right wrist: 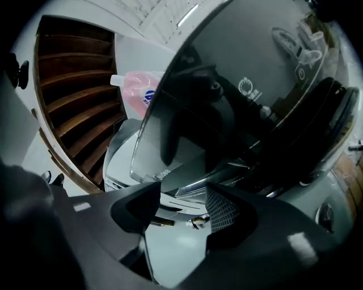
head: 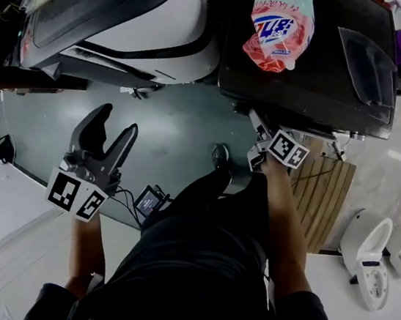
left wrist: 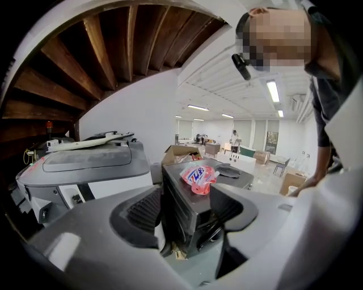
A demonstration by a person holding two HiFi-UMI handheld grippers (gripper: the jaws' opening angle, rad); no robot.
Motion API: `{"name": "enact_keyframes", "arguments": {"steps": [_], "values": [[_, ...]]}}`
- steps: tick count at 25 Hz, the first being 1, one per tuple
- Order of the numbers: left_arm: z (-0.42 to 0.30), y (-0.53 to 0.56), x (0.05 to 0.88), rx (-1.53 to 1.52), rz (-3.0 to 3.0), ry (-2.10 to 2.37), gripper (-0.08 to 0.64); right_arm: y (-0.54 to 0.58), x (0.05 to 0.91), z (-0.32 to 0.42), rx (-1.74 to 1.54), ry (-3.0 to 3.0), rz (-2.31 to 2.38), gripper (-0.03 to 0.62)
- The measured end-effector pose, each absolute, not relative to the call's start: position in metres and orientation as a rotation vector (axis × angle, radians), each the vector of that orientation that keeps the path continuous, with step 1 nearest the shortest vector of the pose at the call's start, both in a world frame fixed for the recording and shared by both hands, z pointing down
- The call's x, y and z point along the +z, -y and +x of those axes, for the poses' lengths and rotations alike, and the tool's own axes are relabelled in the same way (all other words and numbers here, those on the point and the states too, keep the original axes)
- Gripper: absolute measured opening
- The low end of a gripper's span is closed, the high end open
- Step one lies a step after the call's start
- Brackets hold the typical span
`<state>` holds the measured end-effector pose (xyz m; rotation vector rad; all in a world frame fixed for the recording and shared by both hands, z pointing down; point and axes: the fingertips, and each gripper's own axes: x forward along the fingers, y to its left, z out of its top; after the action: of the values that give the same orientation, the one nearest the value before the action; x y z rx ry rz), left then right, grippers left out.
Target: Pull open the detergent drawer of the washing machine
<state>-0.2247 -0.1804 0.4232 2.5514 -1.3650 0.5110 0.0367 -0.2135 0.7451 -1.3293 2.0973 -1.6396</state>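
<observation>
Right tool agape by washing machine

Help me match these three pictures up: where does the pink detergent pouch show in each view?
Head view: the pouch lies top centre, on the dark washing machine.
Left gripper view: pouch mid-frame, on that machine's top.
Right gripper view: pouch upper left, behind the machine's glossy edge.
Shared landmark: the dark washing machine under it.
</observation>
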Motion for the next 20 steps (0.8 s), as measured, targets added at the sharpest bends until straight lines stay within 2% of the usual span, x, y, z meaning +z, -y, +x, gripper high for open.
{"name": "enact_keyframes", "arguments": {"steps": [5, 7, 14, 20], "values": [[-0.229, 0.179, 0.433, 0.567, 2.520, 1.366, 0.325, 0.231, 0.753, 0.031, -1.535, -2.132, -1.316, 0.229], [-0.230, 0.179, 0.437, 0.580, 2.508, 1.364, 0.325, 0.237, 0.753, 0.029, -1.455, -2.182, -1.301, 0.249], [-0.227, 0.176, 0.447, 0.653, 2.487, 1.327, 0.325, 0.244, 0.738, 0.019, -1.401, -2.051, -0.909, 0.264], [-0.225, 0.172, 0.455, 0.688, 2.480, 1.307, 0.325, 0.245, 0.731, 0.019, -1.334, -1.988, -0.860, 0.264]]}}
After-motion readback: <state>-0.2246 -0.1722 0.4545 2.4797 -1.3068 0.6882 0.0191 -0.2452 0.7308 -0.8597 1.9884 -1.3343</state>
